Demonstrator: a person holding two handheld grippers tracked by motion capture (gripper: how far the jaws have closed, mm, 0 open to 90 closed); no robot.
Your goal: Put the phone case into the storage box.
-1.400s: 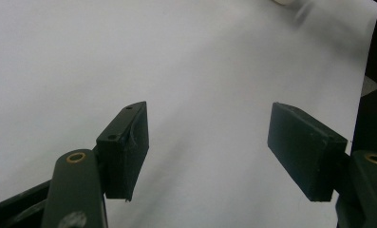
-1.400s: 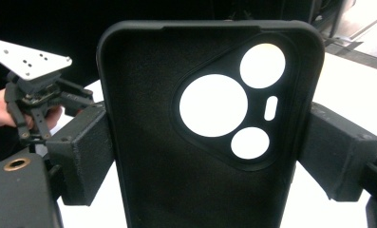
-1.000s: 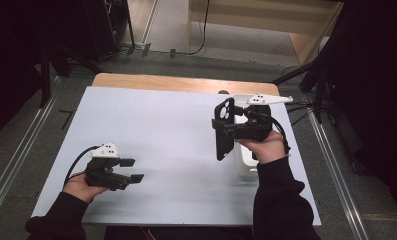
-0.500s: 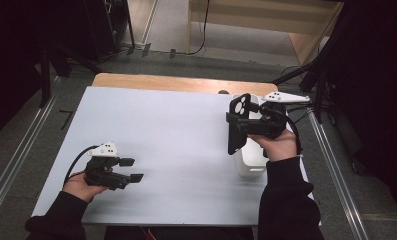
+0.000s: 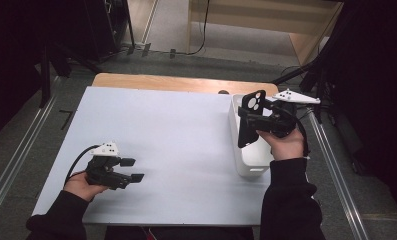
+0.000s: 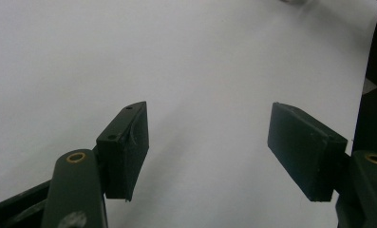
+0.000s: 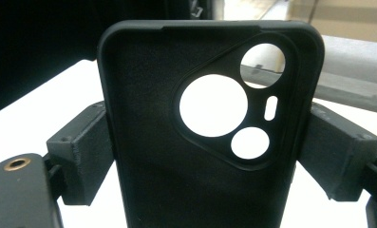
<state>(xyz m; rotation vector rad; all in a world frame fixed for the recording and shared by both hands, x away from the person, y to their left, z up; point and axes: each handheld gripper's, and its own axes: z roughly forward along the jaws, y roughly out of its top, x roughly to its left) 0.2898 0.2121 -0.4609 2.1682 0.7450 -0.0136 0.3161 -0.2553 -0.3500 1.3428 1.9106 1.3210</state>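
Observation:
A black phone case (image 5: 249, 119) with round camera cut-outs stands upright in my right gripper (image 5: 251, 122), which is shut on its two long edges. It hangs over the white bin (image 5: 250, 161) at the table's right side. In the right gripper view the phone case (image 7: 210, 137) shows its hollow inner side, with both pads (image 7: 335, 154) pressed against its sides. My left gripper (image 5: 134, 170) rests low at the table's front left, open and pointing right. Its pads (image 6: 124, 142) stand wide apart over bare white table, with nothing between them.
The white table top (image 5: 171, 140) lies on a wooden board whose far edge (image 5: 181, 82) shows. Metal rails run along both sides of the table, and dark stands and cables sit on the floor beyond.
My right gripper has carried the phone case to the right and slightly away, from the middle right of the table to over the white bin. The left gripper has not moved.

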